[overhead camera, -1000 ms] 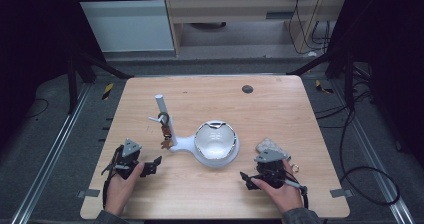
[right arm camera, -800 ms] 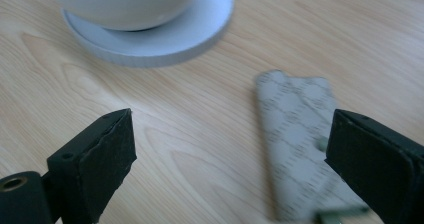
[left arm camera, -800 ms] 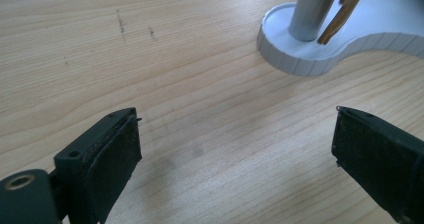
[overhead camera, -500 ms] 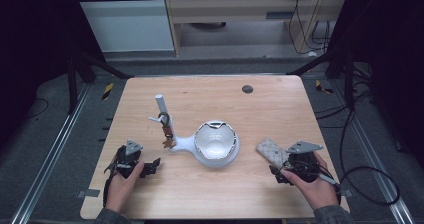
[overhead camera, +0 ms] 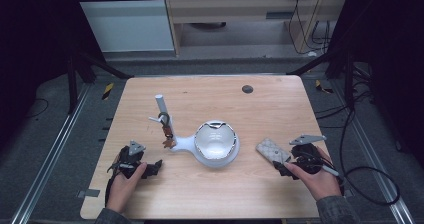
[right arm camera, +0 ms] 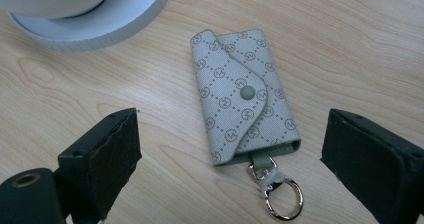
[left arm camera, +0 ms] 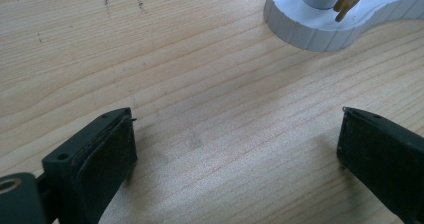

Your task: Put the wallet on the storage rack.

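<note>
1. two grippers were on the wooden table (overhead camera: 280, 104). left gripper (overhead camera: 150, 167) sat idle near the front left edge, jaws wide and empty, clear of the white stand (overhead camera: 200, 146), likely parked.
2. right gripper (overhead camera: 281, 166) hovered just behind the key pouch (overhead camera: 272, 150), jaws wide and straddling it without touching, having just narrowed a little, probably lining up a grab.
3. key pouch (right arm camera: 245, 96) lay flat right of the stand's dish: pale grey, patterned, snap flap shut, metal ring (right arm camera: 283, 200) toward the gripper.
</note>
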Demonstrator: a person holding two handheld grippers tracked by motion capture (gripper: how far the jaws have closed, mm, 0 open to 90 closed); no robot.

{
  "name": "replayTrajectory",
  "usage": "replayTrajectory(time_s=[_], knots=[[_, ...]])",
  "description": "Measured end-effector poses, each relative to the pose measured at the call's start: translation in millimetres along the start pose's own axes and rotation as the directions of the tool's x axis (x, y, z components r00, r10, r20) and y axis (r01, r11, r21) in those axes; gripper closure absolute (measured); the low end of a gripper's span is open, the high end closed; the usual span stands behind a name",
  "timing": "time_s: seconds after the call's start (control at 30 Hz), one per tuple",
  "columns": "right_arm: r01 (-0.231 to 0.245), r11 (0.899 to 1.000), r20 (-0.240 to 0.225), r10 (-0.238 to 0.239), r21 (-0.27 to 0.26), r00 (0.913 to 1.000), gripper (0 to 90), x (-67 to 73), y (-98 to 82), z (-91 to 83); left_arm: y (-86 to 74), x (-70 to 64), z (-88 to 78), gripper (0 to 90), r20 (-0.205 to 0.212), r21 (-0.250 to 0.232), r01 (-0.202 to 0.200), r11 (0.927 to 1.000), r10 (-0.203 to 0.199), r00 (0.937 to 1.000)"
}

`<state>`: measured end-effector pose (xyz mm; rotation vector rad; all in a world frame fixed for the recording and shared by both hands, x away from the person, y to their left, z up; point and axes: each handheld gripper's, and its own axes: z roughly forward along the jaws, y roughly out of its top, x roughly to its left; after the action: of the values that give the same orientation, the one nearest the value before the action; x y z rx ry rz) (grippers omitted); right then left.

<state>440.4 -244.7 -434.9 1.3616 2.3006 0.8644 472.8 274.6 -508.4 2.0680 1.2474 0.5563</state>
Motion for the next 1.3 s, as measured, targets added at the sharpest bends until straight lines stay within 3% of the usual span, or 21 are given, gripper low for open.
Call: replayTrajectory(time_s=[0.33,0.4,0.73,0.87,1.07,1.3], knots=[[0.020,0.996,-0.009,-0.019,0.089,0.9998,14.2,-0.5,-4.3,13.2,-0.1,-0.9,0.0,0.0,0.004,0.007,-0.002,1.0000,0.002,1.0000],[0.012,0.992,-0.016,-0.010,0.123,0.9998,14.3,-1.6,-0.5,17.1,-0.1,-1.0,0.0,0.0,0.005,0.007,-0.002,1.0000,0.002,1.0000],[0.020,0.983,-0.011,-0.018,0.182,0.9998,14.7,-2.7,14.0,28.3,-0.1,-1.1,0.0,0.0,0.004,0.007,-0.003,1.0000,0.003,1.0000],[0.050,0.971,-0.021,-0.047,0.233,0.9987,17.1,-12.9,19.4,35.7,-0.1,-1.2,0.1,0.0,0.005,0.007,-0.003,1.0000,0.003,1.0000],[0.043,0.965,-0.048,-0.031,0.259,0.9983,14.7,-21.5,21.7,44.6,-0.2,-1.2,0.2,0.0,0.006,0.005,-0.003,1.0000,0.003,1.0000],[0.062,0.954,-0.054,-0.048,0.294,0.9974,16.3,-20.3,20.6,52.5,-0.1,-1.0,0.2,0.0,0.008,0.005,-0.007,1.0000,0.007,0.9999]])
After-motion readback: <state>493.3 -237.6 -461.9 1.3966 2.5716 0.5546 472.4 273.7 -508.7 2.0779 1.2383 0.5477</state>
